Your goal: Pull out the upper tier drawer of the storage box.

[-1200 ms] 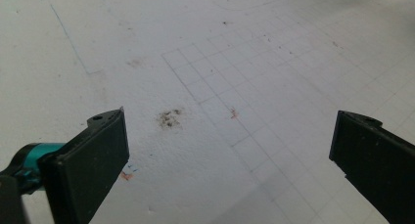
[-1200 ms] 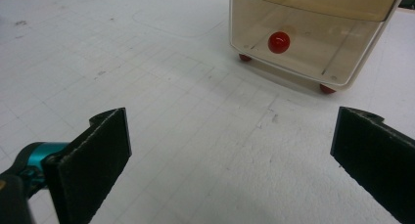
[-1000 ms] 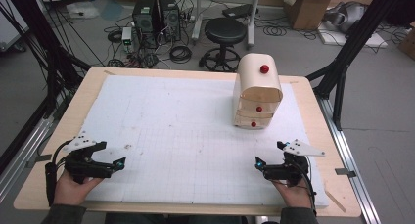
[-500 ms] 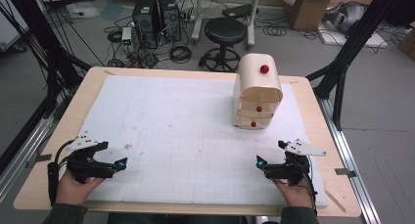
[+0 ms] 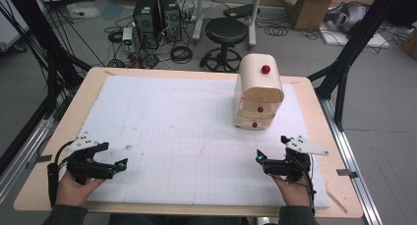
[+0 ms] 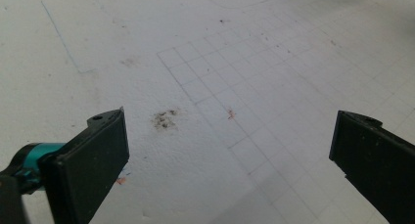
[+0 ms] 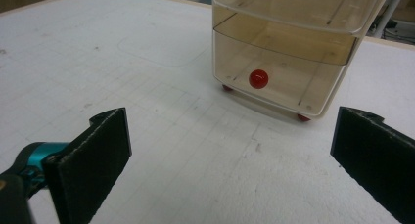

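Beige drawer unit [image 5: 259, 93] upright, red knobs; both hand-held grippers [image 5: 274, 153] released, empty.

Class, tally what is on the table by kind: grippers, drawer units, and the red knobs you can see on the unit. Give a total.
Grippers: 2, left gripper and right gripper
Drawer unit: 1
Red knobs: 3, top knob, middle knob, bottom knob
Total: 6
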`<state>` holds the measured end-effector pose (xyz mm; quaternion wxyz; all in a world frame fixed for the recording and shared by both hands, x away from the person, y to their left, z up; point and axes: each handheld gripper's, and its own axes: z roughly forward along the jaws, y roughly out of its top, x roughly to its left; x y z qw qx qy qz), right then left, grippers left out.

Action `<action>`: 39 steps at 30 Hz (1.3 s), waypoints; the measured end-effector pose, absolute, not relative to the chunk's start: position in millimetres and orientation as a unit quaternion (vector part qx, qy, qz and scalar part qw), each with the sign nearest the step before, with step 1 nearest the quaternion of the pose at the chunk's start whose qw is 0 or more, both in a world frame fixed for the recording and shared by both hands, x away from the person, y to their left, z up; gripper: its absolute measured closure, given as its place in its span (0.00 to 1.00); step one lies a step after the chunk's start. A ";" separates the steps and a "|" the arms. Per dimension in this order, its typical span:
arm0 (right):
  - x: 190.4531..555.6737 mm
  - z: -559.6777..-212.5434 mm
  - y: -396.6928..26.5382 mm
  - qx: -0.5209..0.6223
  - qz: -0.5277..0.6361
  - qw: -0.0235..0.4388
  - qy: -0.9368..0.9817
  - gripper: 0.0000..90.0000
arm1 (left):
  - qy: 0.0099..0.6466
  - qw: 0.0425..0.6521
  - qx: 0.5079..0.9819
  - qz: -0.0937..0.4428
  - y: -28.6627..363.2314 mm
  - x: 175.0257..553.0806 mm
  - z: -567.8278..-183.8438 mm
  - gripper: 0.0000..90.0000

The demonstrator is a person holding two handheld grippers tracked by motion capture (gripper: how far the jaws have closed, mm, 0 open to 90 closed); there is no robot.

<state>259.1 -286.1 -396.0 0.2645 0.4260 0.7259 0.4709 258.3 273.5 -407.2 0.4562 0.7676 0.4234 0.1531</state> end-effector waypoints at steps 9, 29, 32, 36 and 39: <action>261.7 -388.8 -272.6 0.435 0.462 0.294 0.715 0.00 | 0.423 0.455 0.768 0.153 273.3 258.2 -407.6 0.02; 283.8 -385.7 -240.3 0.472 0.441 0.365 0.670 0.07 | 0.429 0.454 0.765 0.154 275.9 257.2 -407.9 0.02; 285.8 -383.5 -240.4 0.484 0.444 0.378 0.653 0.08 | 0.427 0.453 0.767 0.154 275.4 257.3 -407.9 0.02; 288.7 -381.0 -236.6 0.483 0.453 0.387 0.642 0.18 | 0.426 0.453 0.768 0.154 275.0 257.3 -408.0 0.02; 291.8 -380.1 -232.1 0.487 0.452 0.402 0.630 0.19 | 0.428 0.455 0.766 0.154 275.4 257.3 -407.7 0.02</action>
